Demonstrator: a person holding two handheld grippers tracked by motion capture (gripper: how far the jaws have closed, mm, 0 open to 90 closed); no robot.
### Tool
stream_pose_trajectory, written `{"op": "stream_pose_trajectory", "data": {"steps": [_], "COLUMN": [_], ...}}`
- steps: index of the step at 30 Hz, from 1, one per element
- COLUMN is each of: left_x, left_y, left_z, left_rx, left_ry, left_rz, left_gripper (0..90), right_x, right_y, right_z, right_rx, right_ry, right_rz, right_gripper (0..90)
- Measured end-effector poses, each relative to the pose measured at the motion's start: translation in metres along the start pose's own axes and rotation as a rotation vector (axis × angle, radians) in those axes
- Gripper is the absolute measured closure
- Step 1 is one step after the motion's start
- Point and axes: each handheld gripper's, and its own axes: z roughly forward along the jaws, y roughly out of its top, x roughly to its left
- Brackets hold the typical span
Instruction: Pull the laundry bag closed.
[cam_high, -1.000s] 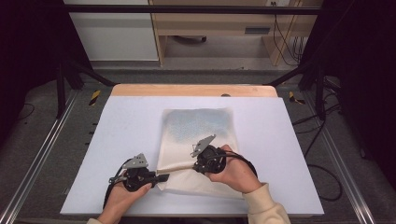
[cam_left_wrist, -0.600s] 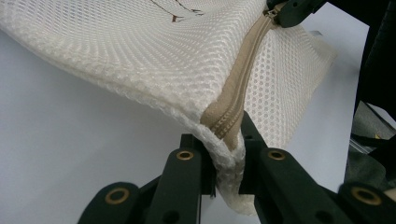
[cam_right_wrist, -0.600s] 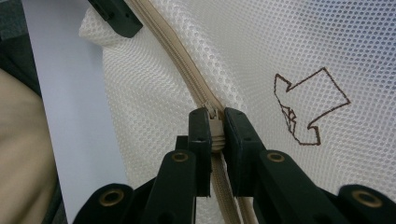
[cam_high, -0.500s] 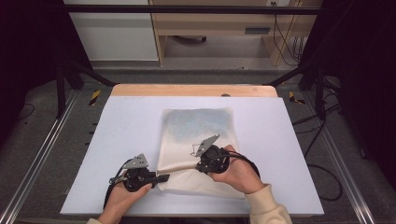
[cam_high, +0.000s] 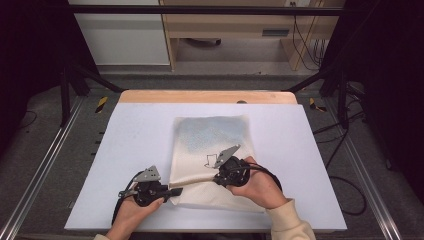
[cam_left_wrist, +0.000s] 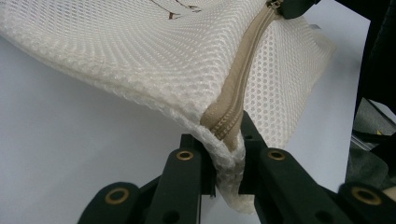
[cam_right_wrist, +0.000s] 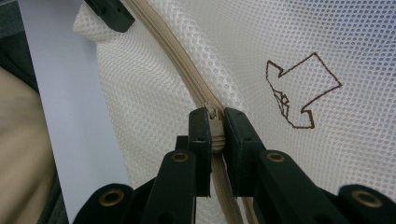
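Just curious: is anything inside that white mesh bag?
Through the mesh bag a bluish-grey patch shows in its far half; what it is, the netting hides.

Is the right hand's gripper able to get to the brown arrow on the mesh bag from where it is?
Probably yes. The brown arrow lies bare on top of the mesh bag, just beside the right gripper, with nothing over it. But its jaws are shut on the zipper pull, so it must let go first.

A white counter (cam_high: 140, 130) with a wooden far edge (cam_high: 200, 96) stands on grey floor (cam_high: 45, 150). Beyond it sit a wooden desk (cam_high: 230, 25), a white cabinet (cam_high: 120, 35) and loose cables (cam_high: 302, 35).
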Motion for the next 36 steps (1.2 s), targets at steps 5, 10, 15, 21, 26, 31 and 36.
{"op": "stream_pose_trajectory", "data": {"steps": [5, 10, 15, 21, 26, 31, 36], "left_x": [0.001, 0.0, 0.0, 0.0, 0.001, 0.002, 0.002], "left_y": [0.001, 0.001, 0.001, 0.001, 0.001, 0.001, 0.001], "left_z": [-0.002, -0.001, -0.001, -0.002, -0.003, -0.003, -0.003], "left_rx": [-0.005, -0.004, -0.004, -0.004, -0.007, -0.007, -0.006], "left_ry": [-0.004, -0.002, 0.0, 0.002, 0.002, 0.002, 0.004], "left_rz": [-0.001, 0.001, 0.001, 0.002, 0.001, 0.0, 0.0], "left_gripper": [82.3, 82.3, 82.3, 82.3, 82.4, 82.4, 82.4], "right_x": [-0.002, -0.001, -0.003, -0.004, -0.004, -0.004, -0.004], "right_y": [-0.003, -0.005, -0.007, -0.01, -0.012, -0.015, -0.017], "right_z": [-0.003, -0.005, -0.006, -0.008, -0.01, -0.013, -0.012], "right_rx": [-0.004, -0.006, -0.003, -0.01, -0.008, -0.005, -0.012], "right_ry": [-0.006, -0.007, -0.008, -0.013, -0.02, -0.026, -0.023], "right_rz": [0.007, 0.012, 0.023, 0.026, 0.03, 0.033, 0.039], "right_gripper": [81.9, 81.9, 81.8, 81.9, 81.9, 81.8, 81.9]}}
